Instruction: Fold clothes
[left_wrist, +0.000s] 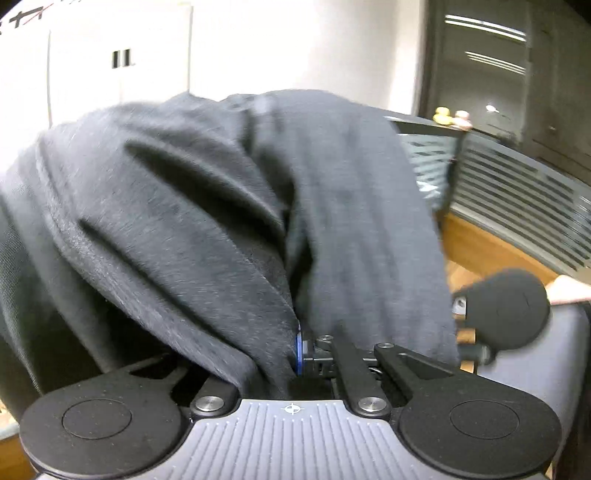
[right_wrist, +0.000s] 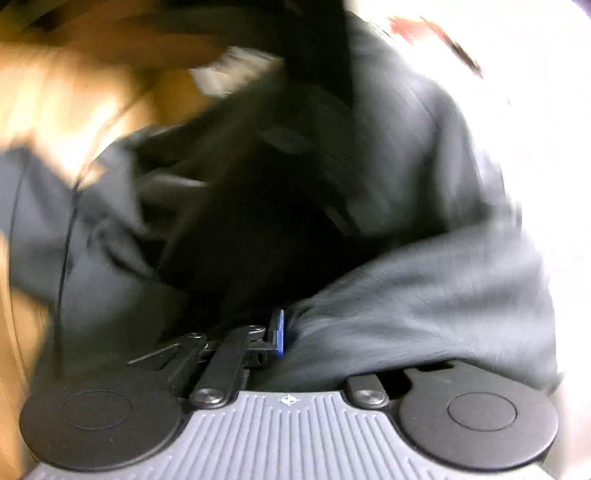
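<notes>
Dark garment (left_wrist: 207, 206), slatted bin (left_wrist: 517, 184) left-view only

Dark garment (left_wrist: 207, 206) drapes ahead; clear gap right above wooden table (left_wrist: 476, 247).

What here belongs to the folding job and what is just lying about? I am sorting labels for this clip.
Job:
dark grey garment
left gripper, shut on the cloth
right gripper, shut on the cloth

Lying about:
slatted grey panel
small yellow and pink figures
wooden surface
white cabinet
</notes>
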